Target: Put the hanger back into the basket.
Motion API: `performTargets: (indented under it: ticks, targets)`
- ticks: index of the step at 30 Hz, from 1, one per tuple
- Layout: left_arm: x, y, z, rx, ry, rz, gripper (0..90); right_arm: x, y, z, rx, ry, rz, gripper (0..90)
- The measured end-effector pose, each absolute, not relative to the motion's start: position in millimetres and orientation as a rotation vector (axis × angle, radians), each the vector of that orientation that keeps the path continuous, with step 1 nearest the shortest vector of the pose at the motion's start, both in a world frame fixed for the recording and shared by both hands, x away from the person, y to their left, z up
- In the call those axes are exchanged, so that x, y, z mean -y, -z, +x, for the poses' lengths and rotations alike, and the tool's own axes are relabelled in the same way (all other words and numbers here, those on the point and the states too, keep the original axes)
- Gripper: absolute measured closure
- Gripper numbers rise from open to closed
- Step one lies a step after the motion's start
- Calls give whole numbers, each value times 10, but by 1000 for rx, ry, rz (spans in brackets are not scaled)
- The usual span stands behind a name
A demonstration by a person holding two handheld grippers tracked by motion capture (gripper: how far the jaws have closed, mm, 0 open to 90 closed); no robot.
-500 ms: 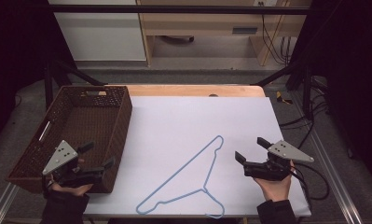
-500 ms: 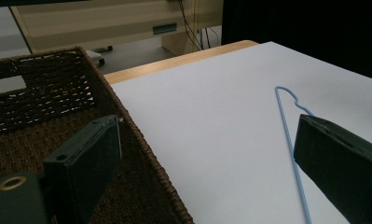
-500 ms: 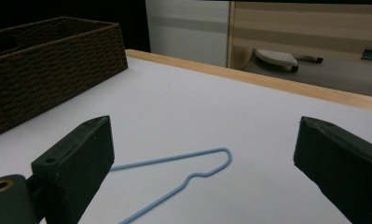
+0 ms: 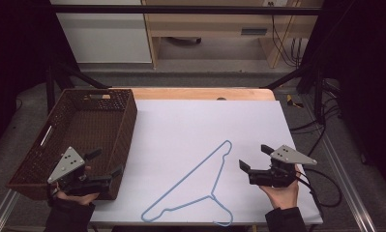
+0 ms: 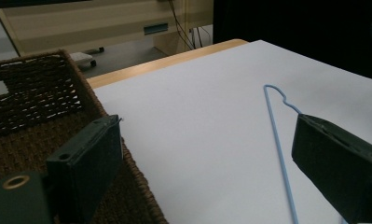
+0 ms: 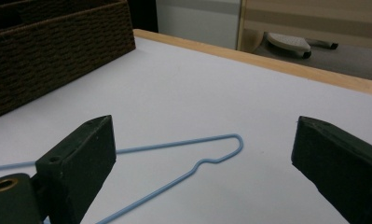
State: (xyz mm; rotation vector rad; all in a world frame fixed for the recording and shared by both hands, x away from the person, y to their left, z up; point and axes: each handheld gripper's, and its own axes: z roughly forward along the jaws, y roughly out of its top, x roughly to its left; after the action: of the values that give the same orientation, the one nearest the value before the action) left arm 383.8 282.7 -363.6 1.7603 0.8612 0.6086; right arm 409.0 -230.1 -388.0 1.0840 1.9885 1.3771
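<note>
Blue wire hanger | flat, triangular | brown woven basket

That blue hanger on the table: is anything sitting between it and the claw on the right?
Nothing visible does. The blue hanger lies flat on the white table, and the right claw stands open beside it, jaws apart, with bare tabletop between them. The brown basket sits off at the far left side.

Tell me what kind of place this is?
Likely a lab or workshop recording bench: a table under a white sheet between dark metal frame legs, loose cables on the floor behind, and a plain wooden bench beyond.
</note>
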Motion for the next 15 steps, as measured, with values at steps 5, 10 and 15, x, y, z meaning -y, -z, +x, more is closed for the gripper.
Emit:
performTargets:
  ticks: [5, 10, 15]
  targets:
    - [-2729, 3658, 3831, -834, -593, 1791, 91, 2226, 3893, 4096, -2038, -1385, 1076, 115]
    - [-2639, 3695, 3829, -821, -571, 1820, 96, 2139, 3928, 4105, -2085, -1354, 1075, 128]
    - [-2540, 3723, 3818, -797, -543, 1850, 109, 2051, 3973, 4119, -2133, -1323, 1075, 143]
